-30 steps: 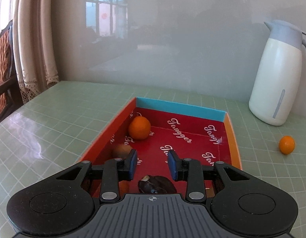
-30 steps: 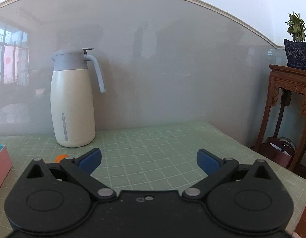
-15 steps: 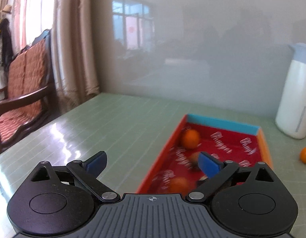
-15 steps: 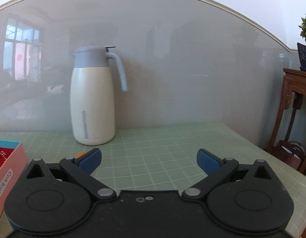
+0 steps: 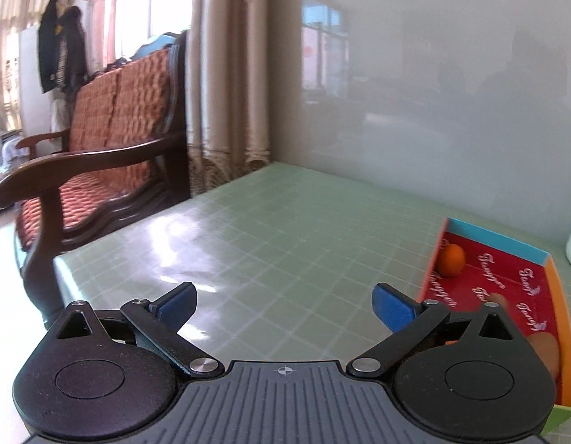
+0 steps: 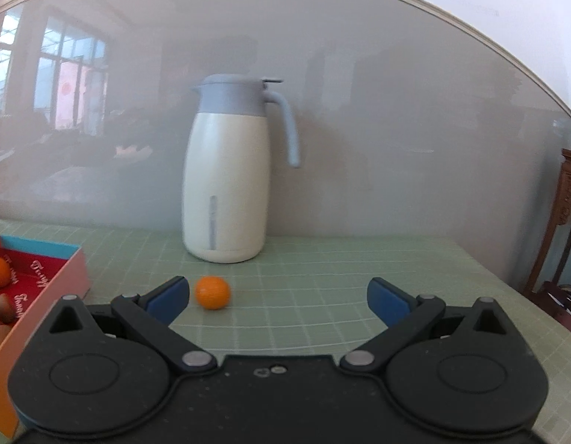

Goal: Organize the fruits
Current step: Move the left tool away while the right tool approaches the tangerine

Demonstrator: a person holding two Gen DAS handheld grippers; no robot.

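i have both grippers over the green checked table, and i take the red box as my landmark. my left gripper sits to the left of the box, its blue pads spread wide and opening a touch further, with nothing between them but bare tabletop. inside the box, at its far left corner by the blue end wall, an orange rests on the printed red floor; nearer to me in the box a brownish fruit shows partly behind my left gripper's right arm, too blurred for me to name. past the far right corner of the box the white edge of the thermos jug just enters the left view. my right gripper is on the right side of the box, jaws wide apart and holding nothing. a loose small orange lies on the table to the right of the box, well apart from it, just beside my right gripper's left pad and in front of the jug, which stands upright against the grey wall. in the right view the box's pink outer wall is at the left edge, with an orange and two brown fruits inside. left of the box, off the table, stands a wooden bench with an orange cushion
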